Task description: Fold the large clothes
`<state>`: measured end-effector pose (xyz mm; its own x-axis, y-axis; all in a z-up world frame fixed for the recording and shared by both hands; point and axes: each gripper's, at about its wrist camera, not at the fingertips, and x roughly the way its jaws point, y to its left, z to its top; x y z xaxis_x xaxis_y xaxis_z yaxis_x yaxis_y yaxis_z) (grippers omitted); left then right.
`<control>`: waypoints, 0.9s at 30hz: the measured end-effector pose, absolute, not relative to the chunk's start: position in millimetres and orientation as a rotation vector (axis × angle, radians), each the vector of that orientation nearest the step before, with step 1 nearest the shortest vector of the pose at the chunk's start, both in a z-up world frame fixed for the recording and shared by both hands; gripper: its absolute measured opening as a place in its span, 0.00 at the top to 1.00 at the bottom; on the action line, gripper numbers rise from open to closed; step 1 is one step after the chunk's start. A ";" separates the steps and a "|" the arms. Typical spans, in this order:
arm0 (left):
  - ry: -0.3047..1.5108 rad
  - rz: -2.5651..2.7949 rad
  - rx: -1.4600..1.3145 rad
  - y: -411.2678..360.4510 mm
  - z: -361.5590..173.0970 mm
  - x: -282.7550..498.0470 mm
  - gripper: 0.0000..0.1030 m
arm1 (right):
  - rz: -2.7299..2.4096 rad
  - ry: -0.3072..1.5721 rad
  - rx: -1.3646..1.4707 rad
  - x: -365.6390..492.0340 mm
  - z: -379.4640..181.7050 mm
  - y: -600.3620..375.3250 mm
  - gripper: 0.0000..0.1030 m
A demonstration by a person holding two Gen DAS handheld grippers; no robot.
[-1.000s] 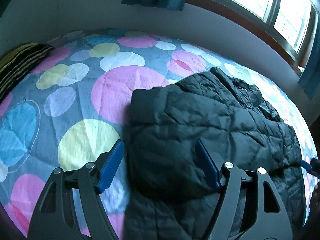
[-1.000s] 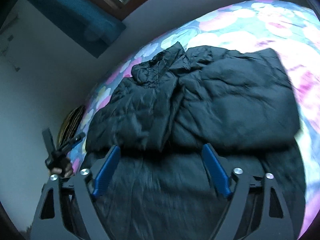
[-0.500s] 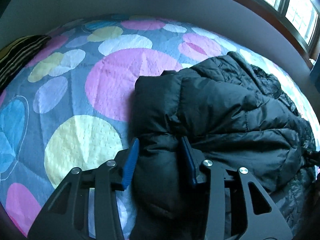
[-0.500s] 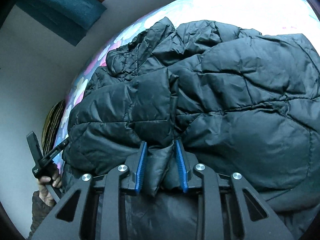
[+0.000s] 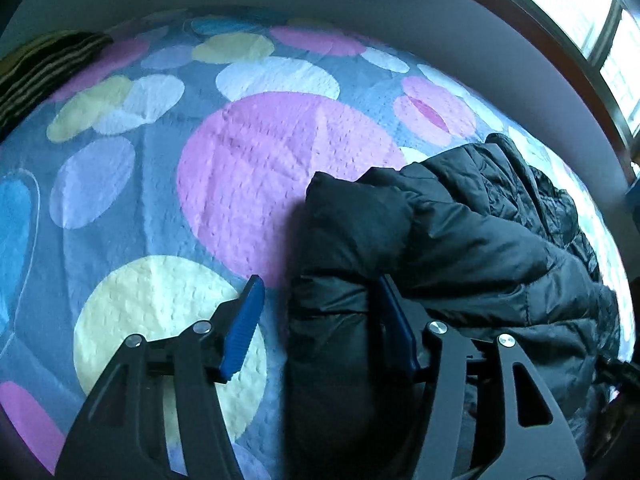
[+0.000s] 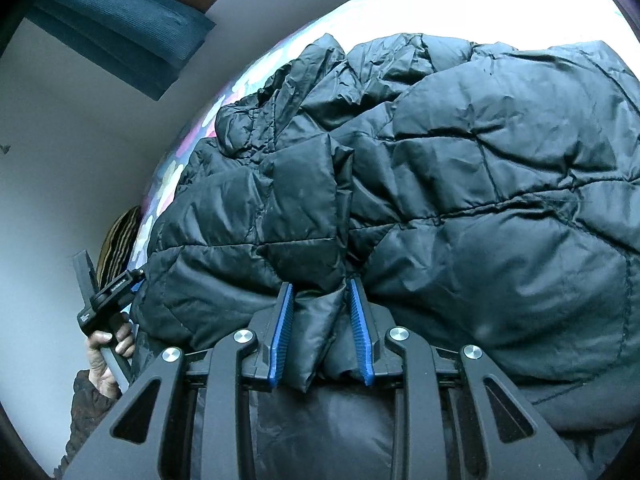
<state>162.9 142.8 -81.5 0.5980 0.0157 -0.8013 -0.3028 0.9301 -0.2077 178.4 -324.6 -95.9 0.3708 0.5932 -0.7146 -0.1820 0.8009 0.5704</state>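
The black puffer jacket point(image 5: 472, 248) lies on the bed point(image 5: 168, 200), filling the lower right of the left wrist view and nearly the whole right wrist view, its long axis running from the claws toward the collar at the upper centre of the right wrist frame. The right claw point(image 6: 320, 332) is closed on a pinched fold of the jacket's near edge, the fabric bunched between the blue pads point(image 6: 280, 332). The left claw point(image 5: 324, 324) is partly open around the jacket's folded corner; its left pad point(image 5: 244, 328) stands clear of the fabric, so I judge it not gripping. The coming fold likely carries the near edge away toward the collar, with the right claw leading.
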 end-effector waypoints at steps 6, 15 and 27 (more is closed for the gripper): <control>0.911 0.203 -0.292 136.4 -83.0 164.5 0.43 | 0.529 1.081 0.461 179.0 -96.4 -329.0 0.73; 0.891 0.233 -0.307 139.0 -70.7 149.5 0.33 | 0.567 1.070 0.543 172.1 -88.2 -339.1 0.55; 0.855 0.120 -0.465 152.1 -59.8 39.2 0.23 | 0.478 0.992 0.497 75.0 -55.2 -406.6 0.27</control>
